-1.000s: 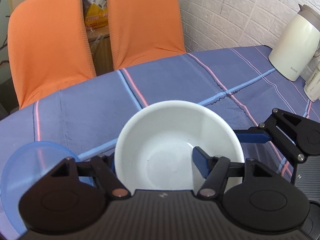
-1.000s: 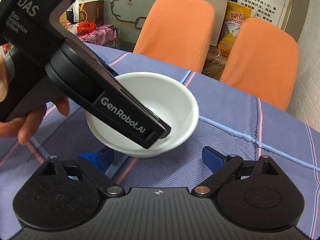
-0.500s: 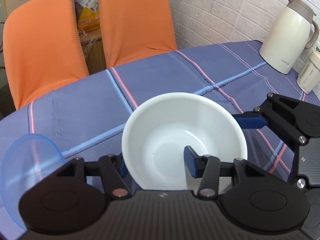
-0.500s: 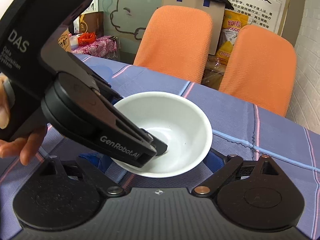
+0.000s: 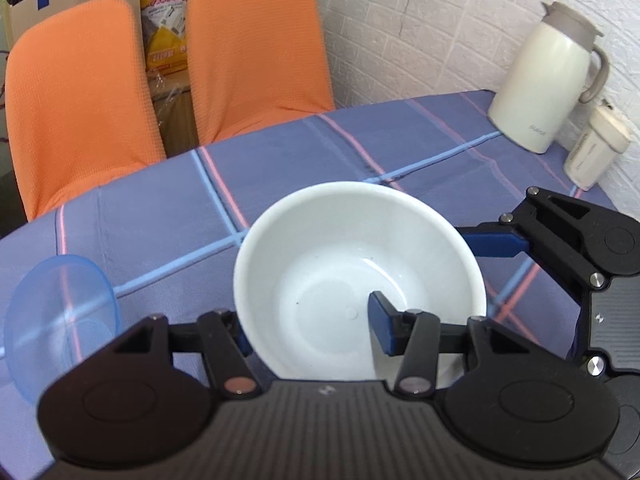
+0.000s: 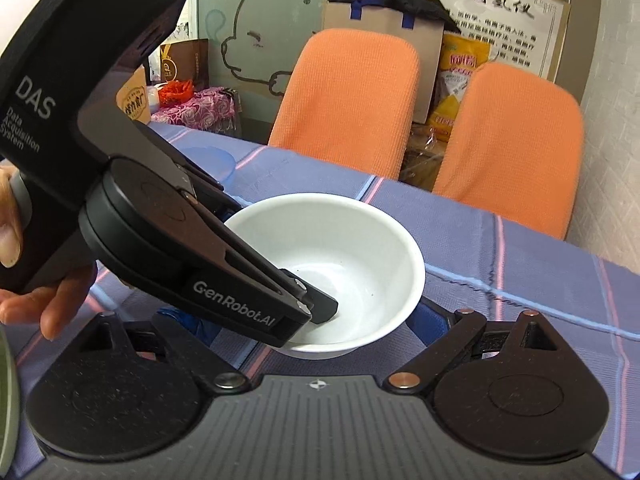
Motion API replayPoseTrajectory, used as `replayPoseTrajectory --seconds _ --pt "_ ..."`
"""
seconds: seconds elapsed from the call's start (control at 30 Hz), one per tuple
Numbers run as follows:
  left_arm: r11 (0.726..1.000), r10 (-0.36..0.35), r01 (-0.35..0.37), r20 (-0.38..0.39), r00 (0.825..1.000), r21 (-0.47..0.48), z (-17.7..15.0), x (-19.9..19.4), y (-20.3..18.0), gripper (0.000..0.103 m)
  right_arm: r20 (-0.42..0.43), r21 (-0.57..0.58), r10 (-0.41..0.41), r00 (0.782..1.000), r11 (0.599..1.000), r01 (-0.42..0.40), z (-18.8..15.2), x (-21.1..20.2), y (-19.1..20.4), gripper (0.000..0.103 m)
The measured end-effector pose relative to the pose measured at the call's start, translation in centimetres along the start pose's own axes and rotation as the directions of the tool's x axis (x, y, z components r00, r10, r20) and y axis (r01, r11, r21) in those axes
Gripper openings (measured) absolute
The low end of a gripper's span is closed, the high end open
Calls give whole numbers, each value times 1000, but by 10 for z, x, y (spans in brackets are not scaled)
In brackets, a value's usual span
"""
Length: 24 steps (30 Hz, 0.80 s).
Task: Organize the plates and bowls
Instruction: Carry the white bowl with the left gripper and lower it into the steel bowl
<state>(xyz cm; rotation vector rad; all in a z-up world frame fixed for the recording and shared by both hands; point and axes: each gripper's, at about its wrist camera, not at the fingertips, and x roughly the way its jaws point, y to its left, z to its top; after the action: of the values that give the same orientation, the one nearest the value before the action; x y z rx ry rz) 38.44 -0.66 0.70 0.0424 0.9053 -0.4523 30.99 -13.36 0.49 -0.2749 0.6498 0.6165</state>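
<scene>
The round white ceramic bowl [image 5: 360, 276] is pinched by its near rim in the left hand-held gripper [image 5: 316, 332]: one blue pad sits inside the wall, the other outside it, and the jaws closed onto that rim within the past second. It appears to ride just clear of the blue plaid table [image 5: 152, 216], though the gap is hard to judge. The right hand-held gripper [image 6: 308, 318] has its jaws spread wide on either side of the bowl's base without visibly pressing. The translucent blue plastic bowl [image 5: 60, 316] lies leftward of the left hand-held gripper, toward the table's near-left edge, so the likely carry for nesting runs left.
</scene>
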Motion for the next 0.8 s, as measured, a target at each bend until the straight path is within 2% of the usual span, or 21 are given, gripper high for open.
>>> replayPoseTrajectory --seconds 0.2,0.43,0.57,0.8 --pt "999 -28 27 48 998 21 -27 -59 -53 50 56 -24 -44 997 999 46 -11 -71 18 82" --pt "996 -78 77 23 997 48 -84 -91 -115 50 50 4 -78 996 997 78 -57 -150 47 83" --pt "994 -89 89 -16 996 56 -114 -88 -131 50 19 38 -78 997 996 77 -84 -169 57 83" --pt "996 -42 45 -48 998 74 -148 -80 -140 51 -22 90 -48 999 995 49 -115 -167 67 82"
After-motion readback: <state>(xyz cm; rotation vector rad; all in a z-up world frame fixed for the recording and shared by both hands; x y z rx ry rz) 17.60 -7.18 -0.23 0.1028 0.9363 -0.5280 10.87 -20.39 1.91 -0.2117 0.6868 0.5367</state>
